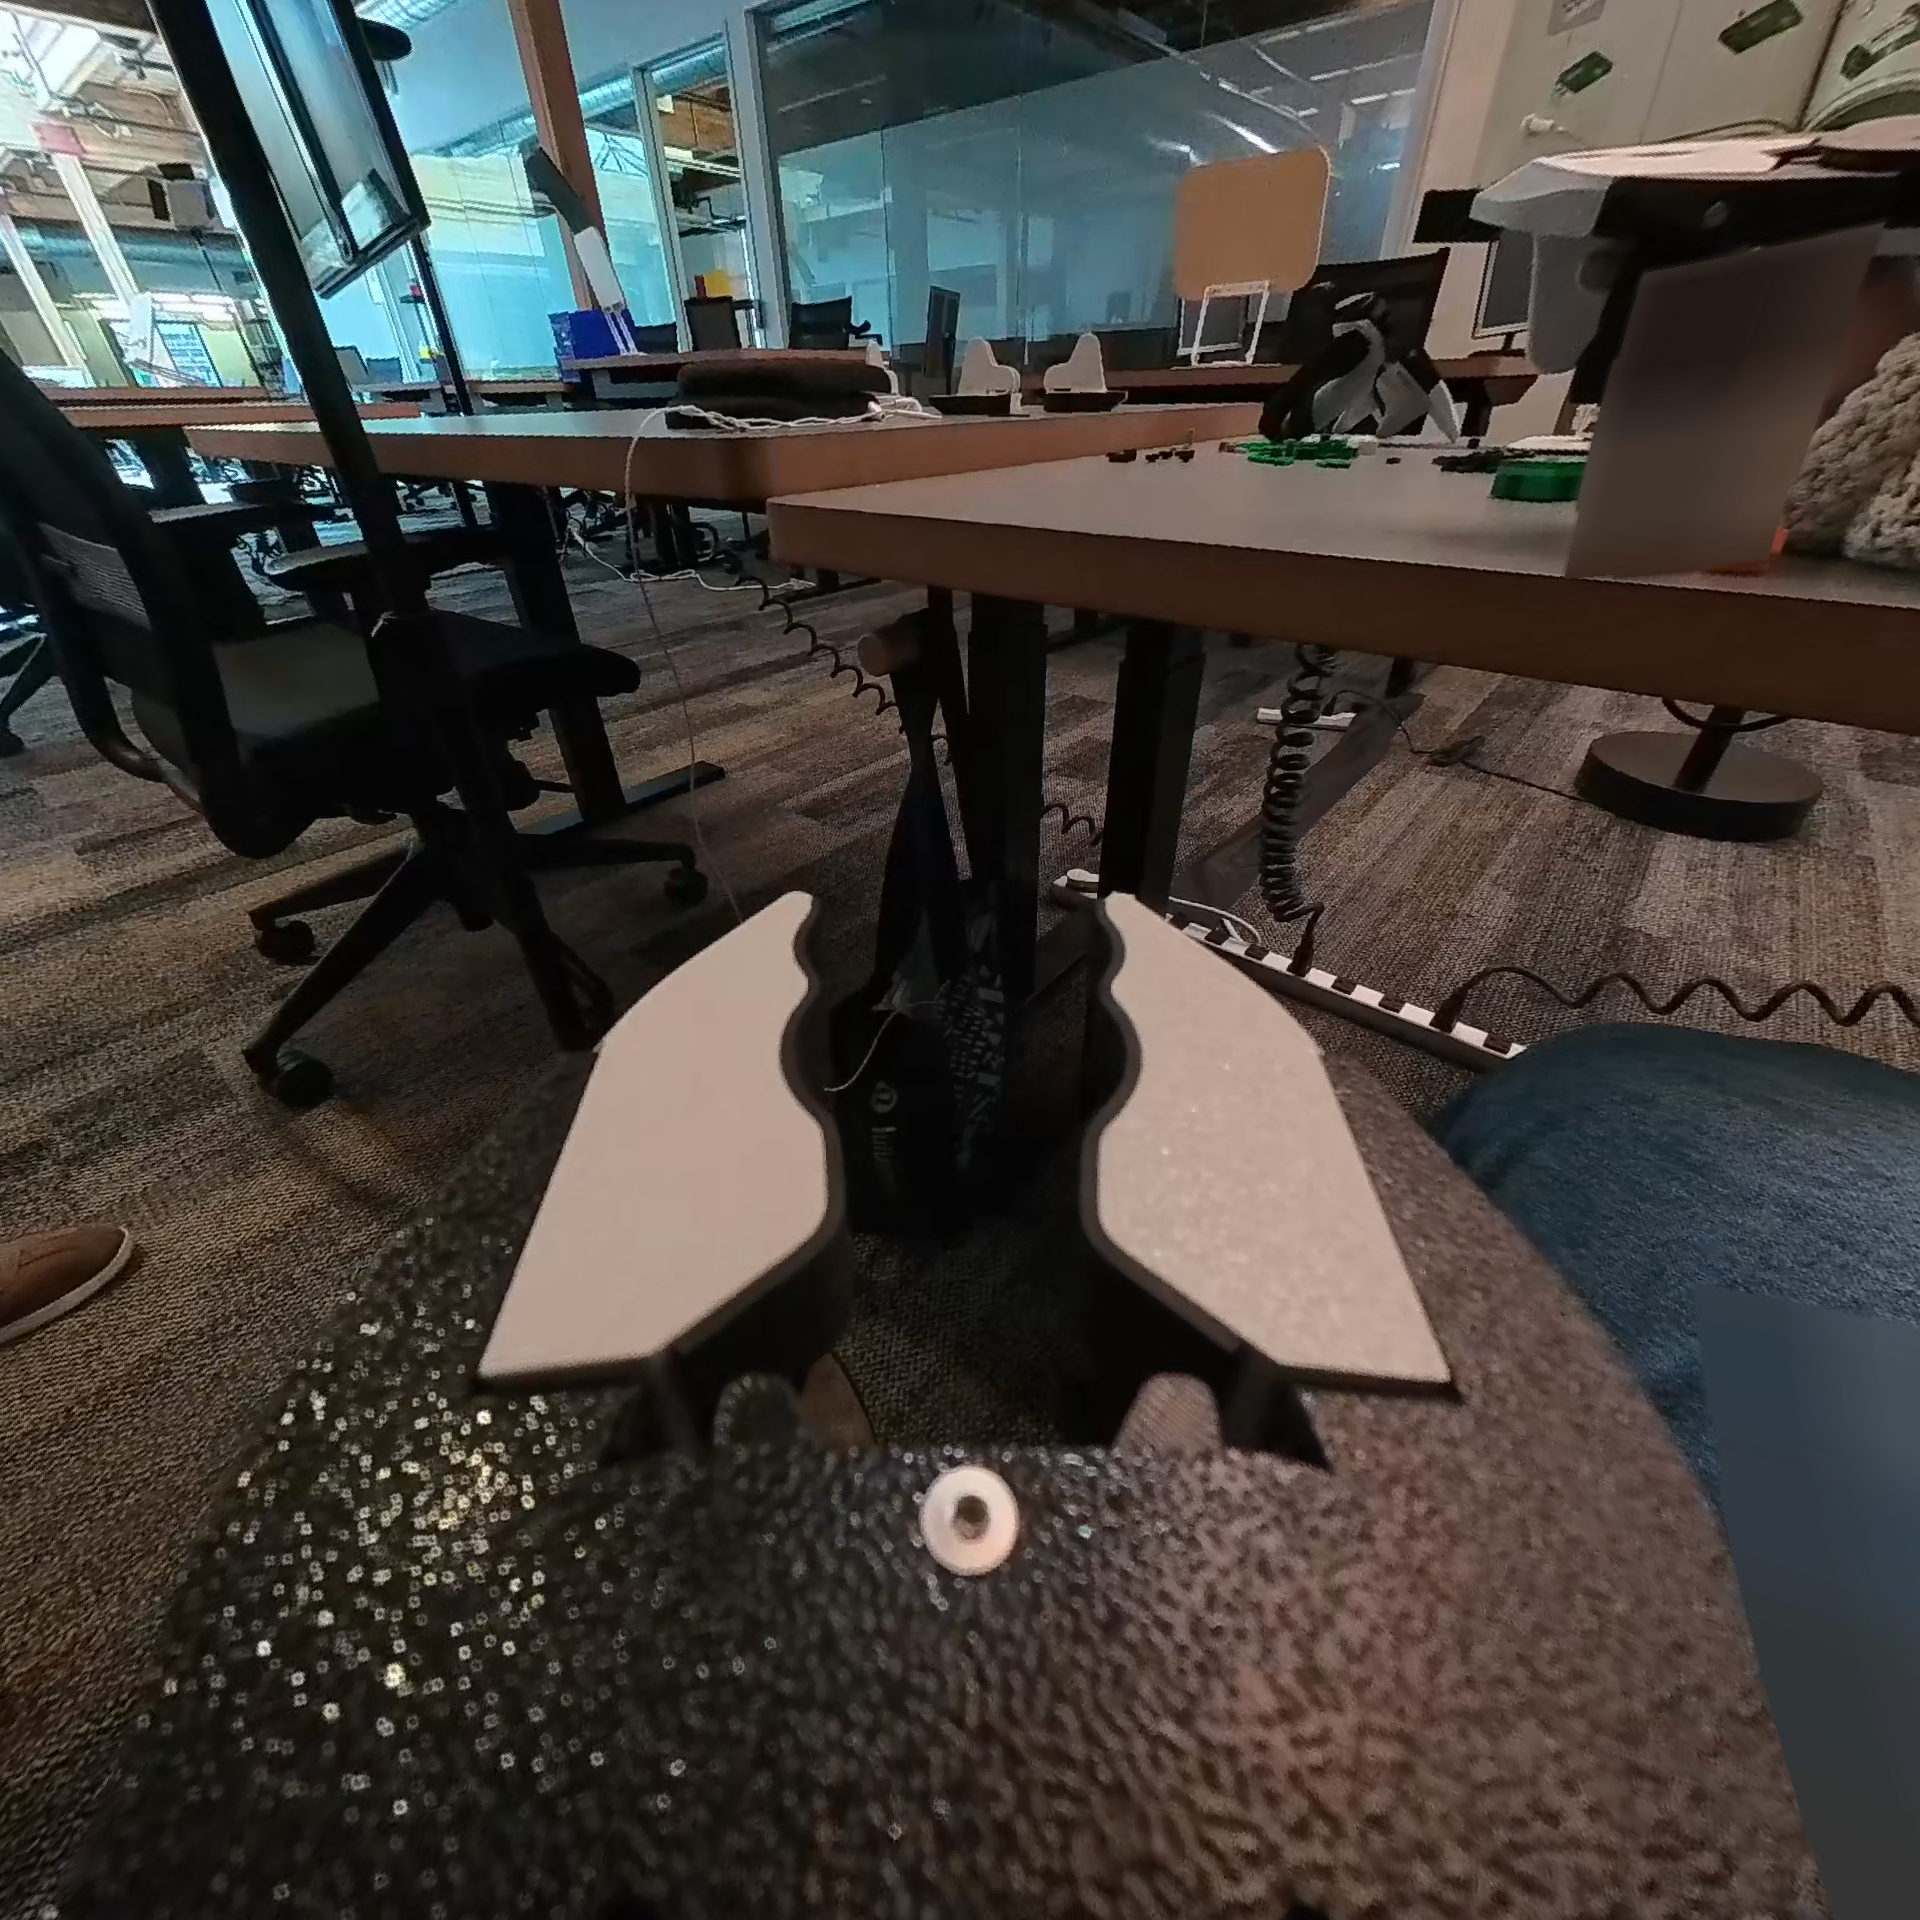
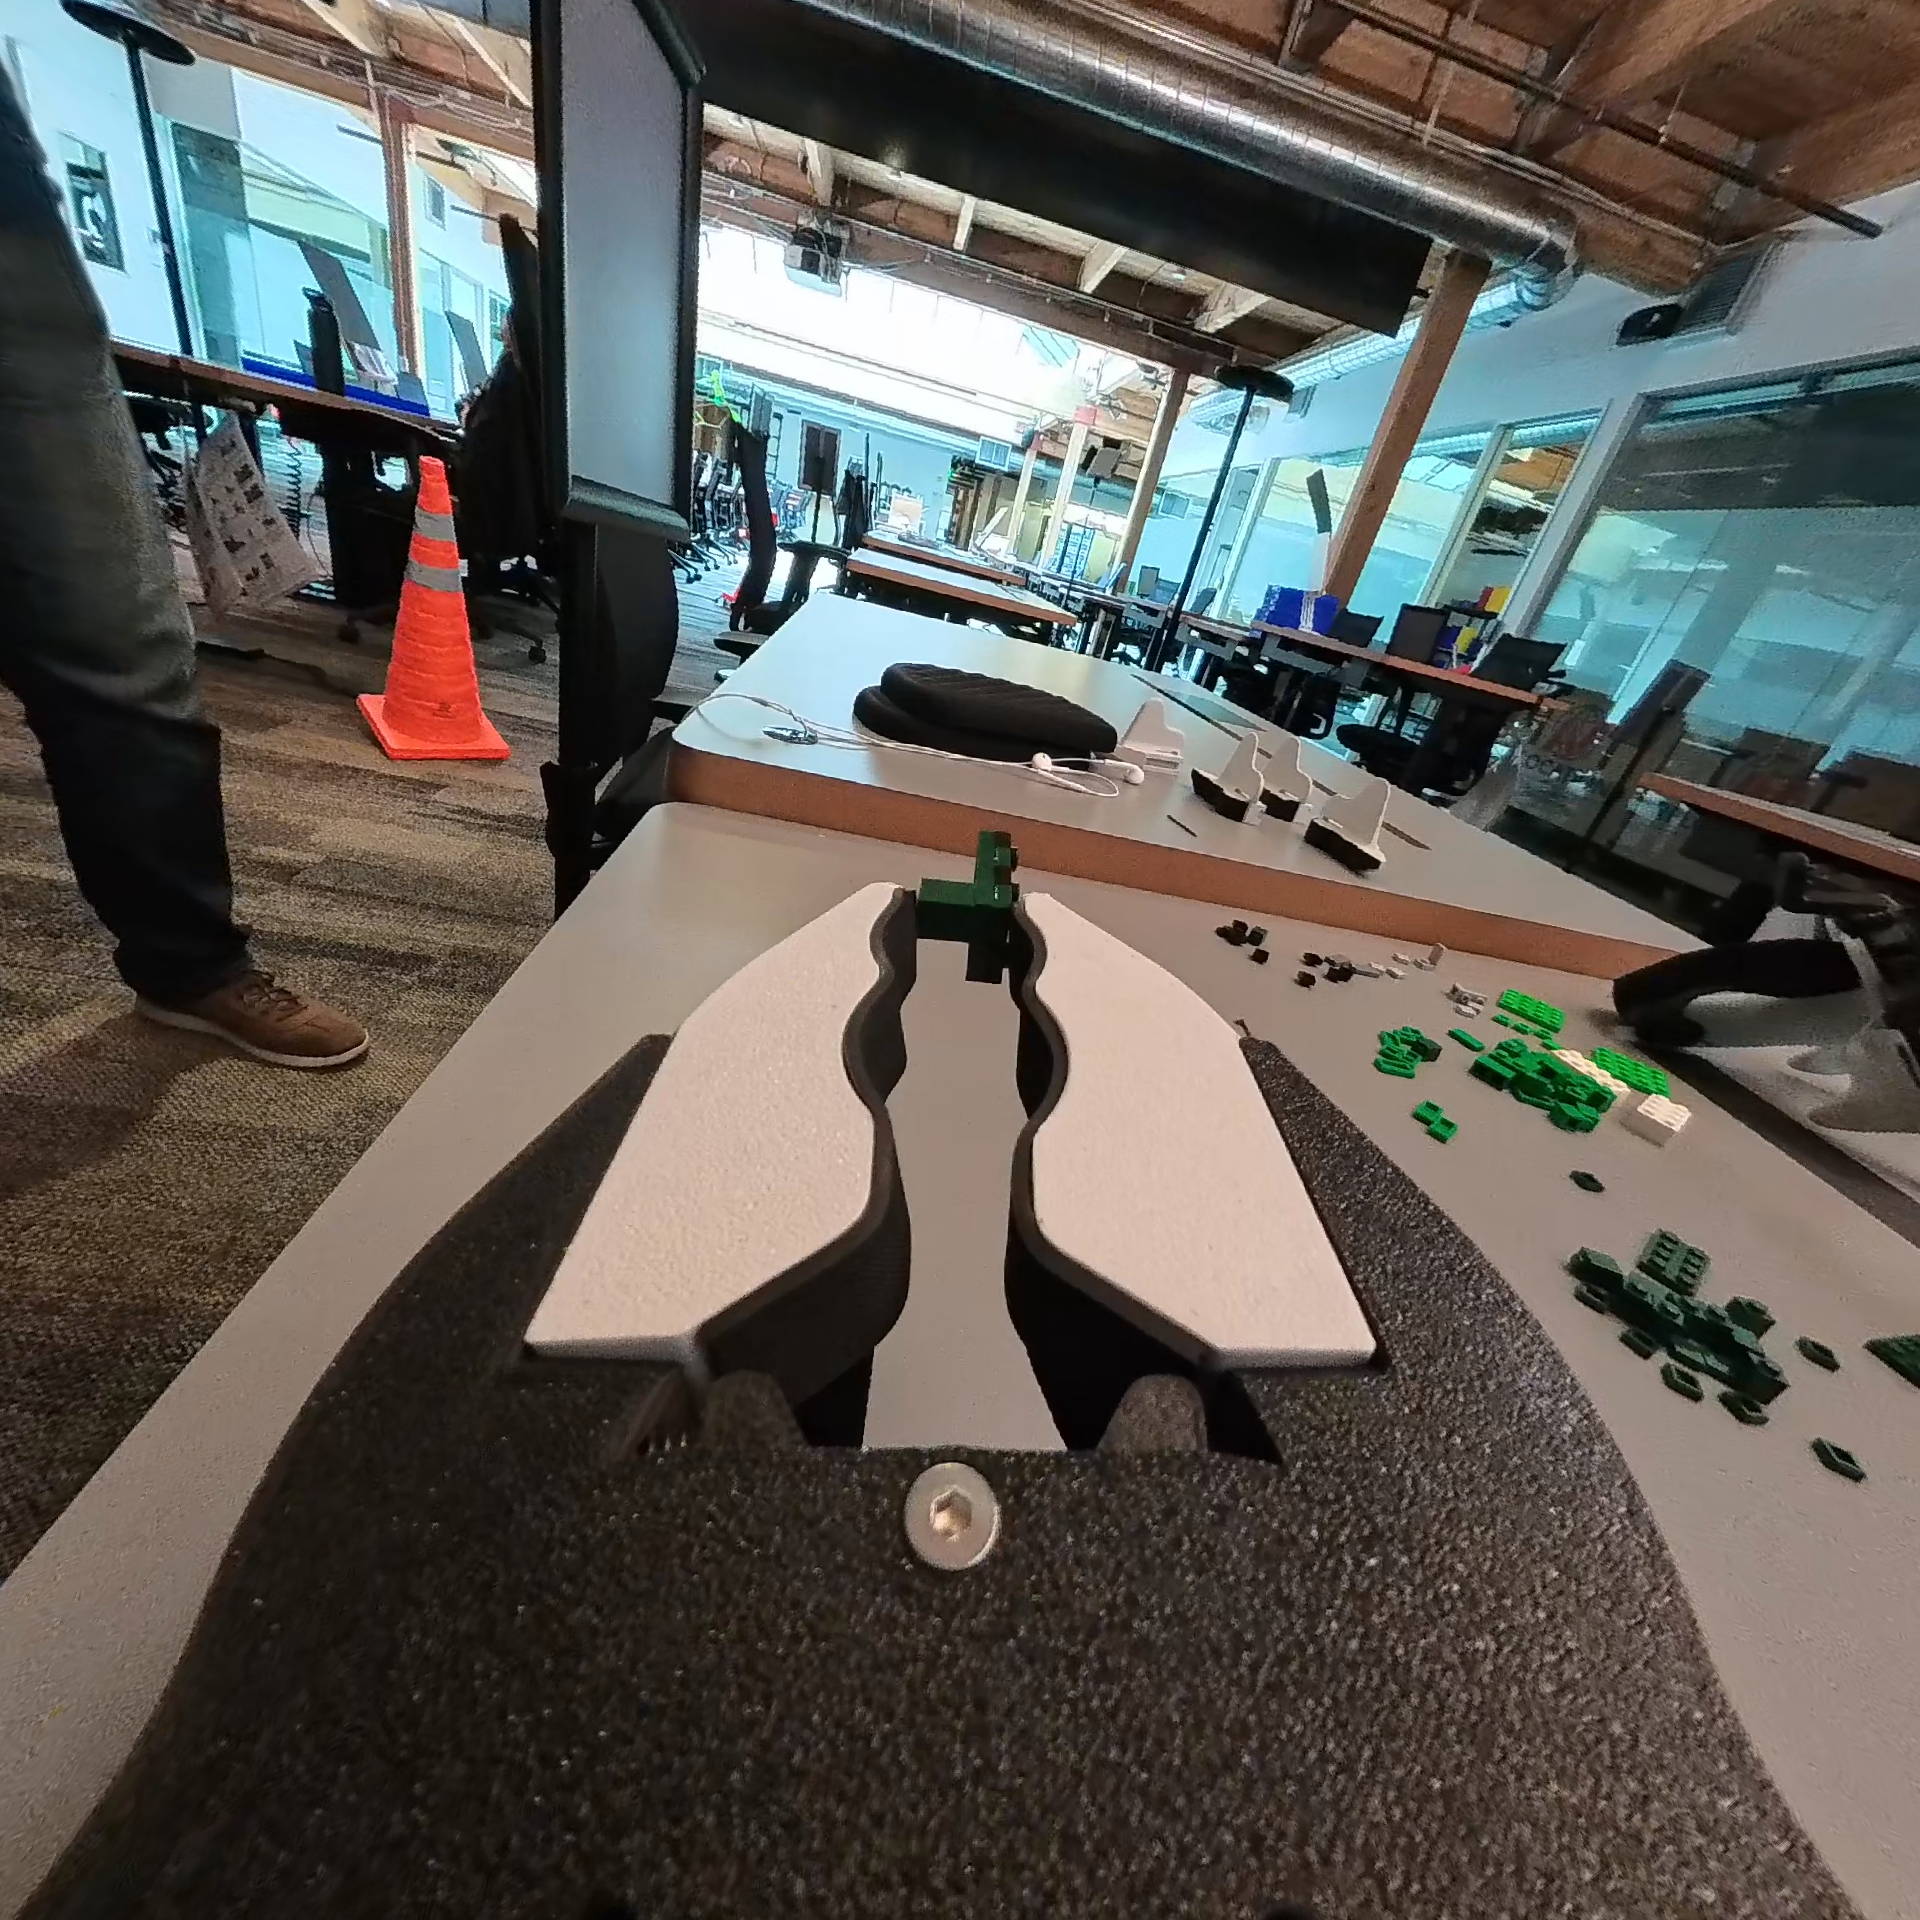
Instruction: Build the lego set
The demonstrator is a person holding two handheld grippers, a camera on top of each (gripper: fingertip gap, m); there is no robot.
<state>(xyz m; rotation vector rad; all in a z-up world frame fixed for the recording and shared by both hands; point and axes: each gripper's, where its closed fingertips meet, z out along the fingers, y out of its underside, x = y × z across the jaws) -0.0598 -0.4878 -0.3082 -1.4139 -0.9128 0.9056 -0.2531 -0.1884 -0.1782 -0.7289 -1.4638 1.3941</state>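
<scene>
Pinching a small dark-green lego assembly (image 2: 971, 912) at its very tips, the right gripper (image 2: 961, 920) is held above the grey counter (image 2: 675, 935), near that counter's left edge, where the surface drops away to carpet (image 2: 312, 831). The jaws are drawn in narrow around the piece. Bare counter stretches ahead to the seam with the next desk. To the right lie loose bricks: a bright-green pile (image 2: 1538, 1075) with a white brick (image 2: 1654, 1117) beside it, a dark-green pile (image 2: 1688, 1325) nearer the camera, and small black and grey bits (image 2: 1320, 966) farther off.

The left gripper (image 1: 961, 966) hangs below the counter edge (image 1: 1299, 592) (well under it, over the carpet), its jaws spread wide and empty, pointing toward the desk legs (image 1: 1148, 748) and a coiled cable (image 1: 1288, 790).
</scene>
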